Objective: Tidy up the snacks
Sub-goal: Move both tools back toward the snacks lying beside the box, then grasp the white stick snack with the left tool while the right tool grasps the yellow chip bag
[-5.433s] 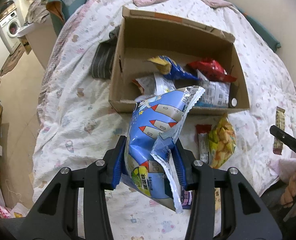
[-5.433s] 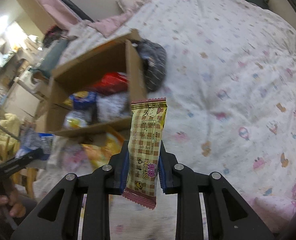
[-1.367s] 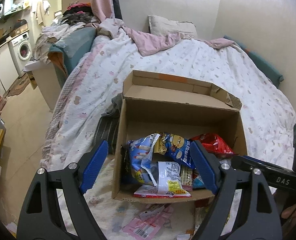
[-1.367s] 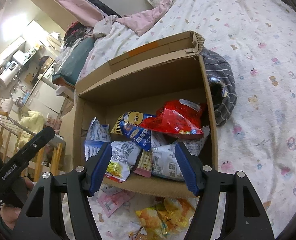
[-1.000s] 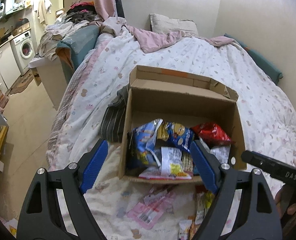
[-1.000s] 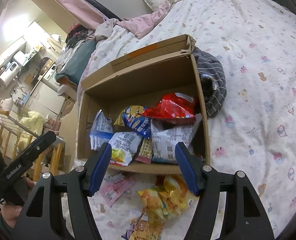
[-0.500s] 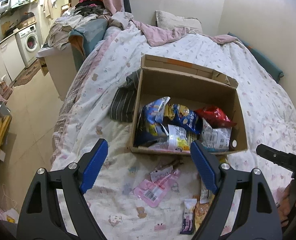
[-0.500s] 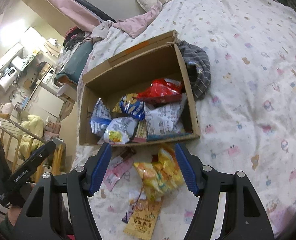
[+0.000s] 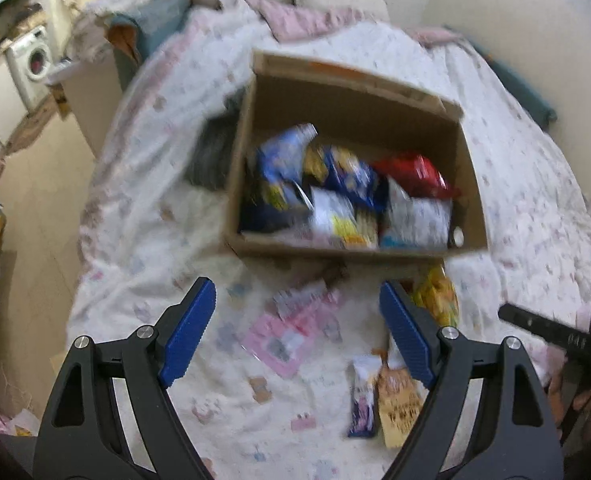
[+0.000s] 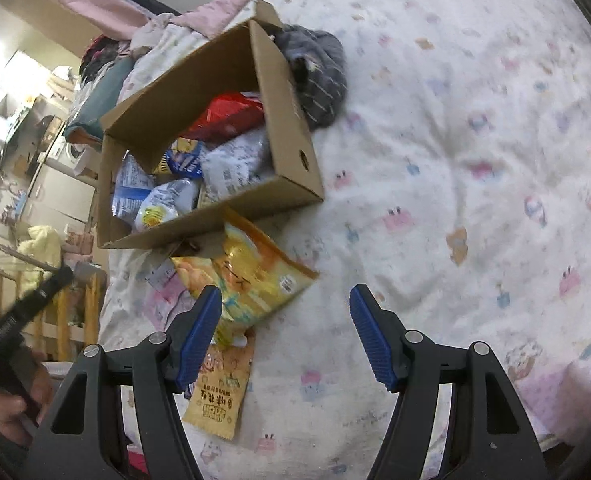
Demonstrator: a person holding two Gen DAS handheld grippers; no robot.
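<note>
A cardboard box stands on the bed with several snack bags inside; it also shows in the right wrist view. My left gripper is open and empty above loose packets: a pink packet, a purple bar, a tan packet. My right gripper is open and empty. A yellow chip bag lies just by its left finger, in front of the box. A yellow-orange packet lies below it.
A grey striped garment lies against the box's far side. The bed's edge drops to the floor on the left. The other gripper's handle shows at the right of the left wrist view.
Both grippers have pulled back from the box and tilted down toward the loose packets in front of it. Both stay open and empty. The right view has swung right.
</note>
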